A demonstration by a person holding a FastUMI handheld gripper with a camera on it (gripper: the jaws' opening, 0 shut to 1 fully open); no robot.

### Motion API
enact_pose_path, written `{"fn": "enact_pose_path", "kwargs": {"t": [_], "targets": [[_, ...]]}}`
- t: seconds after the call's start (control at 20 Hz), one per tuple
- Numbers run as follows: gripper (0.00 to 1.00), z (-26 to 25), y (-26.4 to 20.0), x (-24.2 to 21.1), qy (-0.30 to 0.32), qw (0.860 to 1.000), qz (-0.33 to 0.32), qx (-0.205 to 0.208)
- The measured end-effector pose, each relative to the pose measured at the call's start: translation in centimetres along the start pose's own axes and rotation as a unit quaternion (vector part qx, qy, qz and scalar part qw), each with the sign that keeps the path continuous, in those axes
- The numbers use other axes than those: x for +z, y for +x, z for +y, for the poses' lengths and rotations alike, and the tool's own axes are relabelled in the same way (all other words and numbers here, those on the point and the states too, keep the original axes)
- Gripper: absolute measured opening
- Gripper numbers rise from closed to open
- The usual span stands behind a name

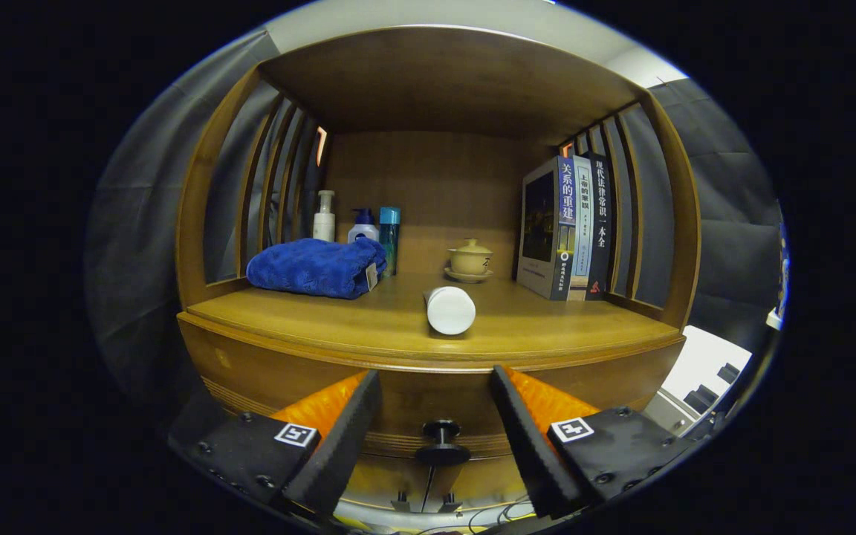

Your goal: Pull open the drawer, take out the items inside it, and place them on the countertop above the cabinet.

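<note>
A wooden cabinet stands ahead with its countertop (pixel 547 327) under a shelf roof. Its drawer front (pixel 428 405) sits just below the countertop edge, with a dark round knob (pixel 441 443) in the middle. My gripper (pixel 435 397) is open, its two fingers spread either side of the knob and a little short of it, touching nothing. A white cylinder (pixel 450 309) lies on its side on the countertop, end towards me, just beyond the fingers. I cannot tell whether the drawer is pulled out, and its inside is hidden.
On the countertop lie a folded blue towel (pixel 315 267) at the left, three bottles (pixel 357 227) behind it, a lidded tea cup on a saucer (pixel 469 260) at the back, and upright books (pixel 569 227) at the right. Slatted wooden sides (pixel 666 223) close both ends.
</note>
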State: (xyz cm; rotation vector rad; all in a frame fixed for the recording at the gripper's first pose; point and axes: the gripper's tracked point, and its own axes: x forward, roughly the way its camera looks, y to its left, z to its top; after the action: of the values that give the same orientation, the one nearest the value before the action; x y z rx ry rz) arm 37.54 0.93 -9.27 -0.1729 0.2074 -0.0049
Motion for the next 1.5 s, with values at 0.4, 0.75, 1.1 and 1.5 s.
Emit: {"fn": "enact_pose_path", "kwargs": {"t": [0.4,0.75,1.1,1.5], "targets": [[0.98,0.6,-1.5,1.8,-0.014,0.999,-0.027,0.007],[0.97,0.4,-13.0,9.4,-0.011,0.996,-0.073,0.045],[0.97,1.3,-21.5,13.0,0.03,0.991,-0.102,0.083],[0.97,-0.8,-25.2,13.5,0.046,0.989,-0.124,0.063]]}}
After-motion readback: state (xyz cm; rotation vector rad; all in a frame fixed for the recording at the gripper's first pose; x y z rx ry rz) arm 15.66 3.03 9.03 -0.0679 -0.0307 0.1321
